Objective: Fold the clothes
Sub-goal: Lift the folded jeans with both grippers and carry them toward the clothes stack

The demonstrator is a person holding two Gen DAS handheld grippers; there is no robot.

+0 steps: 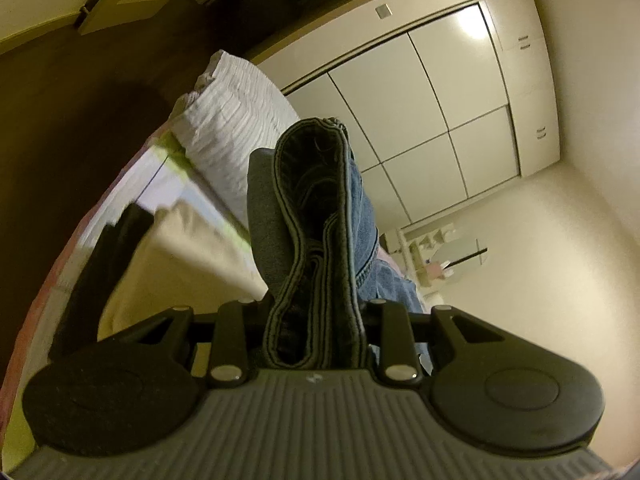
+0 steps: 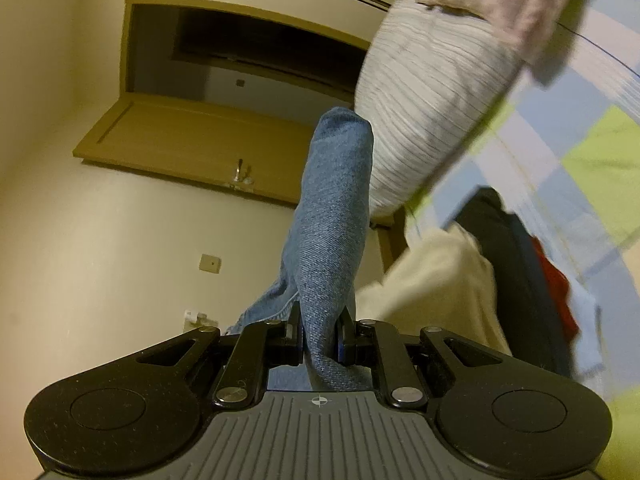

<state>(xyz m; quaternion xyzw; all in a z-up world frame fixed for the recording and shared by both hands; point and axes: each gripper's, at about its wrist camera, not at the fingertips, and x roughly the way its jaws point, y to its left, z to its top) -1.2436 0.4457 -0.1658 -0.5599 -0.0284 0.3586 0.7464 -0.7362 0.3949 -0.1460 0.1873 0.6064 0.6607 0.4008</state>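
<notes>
Two claws, both yours, clamped on same jeans point(image 1: 316, 240): left gripper point(image 1: 316, 320) pinches thick seamed band at frame centre, right gripper point(image 2: 320, 332) pinches blue denim fold. Jeans held aloft, likely stretched between grips to square up fold. Beyond, lower left: cream garment point(image 1: 192, 264), dark clothes point(image 2: 516, 264) on checked bed cover point(image 2: 580, 152), white pillow point(image 1: 240, 120). Farthest, upper right: wardrobe doors point(image 1: 420, 100).

left hand-held gripper point(image 1: 316, 312): clamped on fabric | right hand-held gripper point(image 2: 320, 332): clamped on fabric
</notes>
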